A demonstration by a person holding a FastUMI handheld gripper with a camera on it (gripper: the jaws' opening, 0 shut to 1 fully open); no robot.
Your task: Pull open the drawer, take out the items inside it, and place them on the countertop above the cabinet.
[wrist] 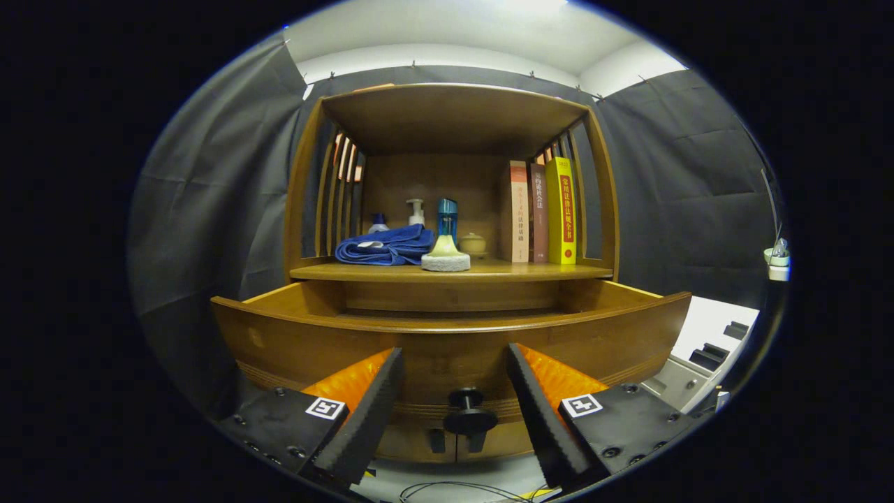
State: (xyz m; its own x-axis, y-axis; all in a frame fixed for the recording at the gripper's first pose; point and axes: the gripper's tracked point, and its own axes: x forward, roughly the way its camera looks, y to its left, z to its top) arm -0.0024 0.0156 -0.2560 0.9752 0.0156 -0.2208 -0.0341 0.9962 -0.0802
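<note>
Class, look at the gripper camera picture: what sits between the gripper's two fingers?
In the gripper view, the drawer's dark round knob sits between the open gripper's fingers, untouched by either, on the pulled-out drawer front.

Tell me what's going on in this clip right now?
A person is working a handheld claw at a wooden cabinet. The drawer is already pulled open, and the claw is open, its fingers either side of the drawer's black knob without pressing on it. The inside of the drawer is hidden from this angle. On the countertop above sit a folded blue towel, a scrub brush, bottles and three upright books.
</note>
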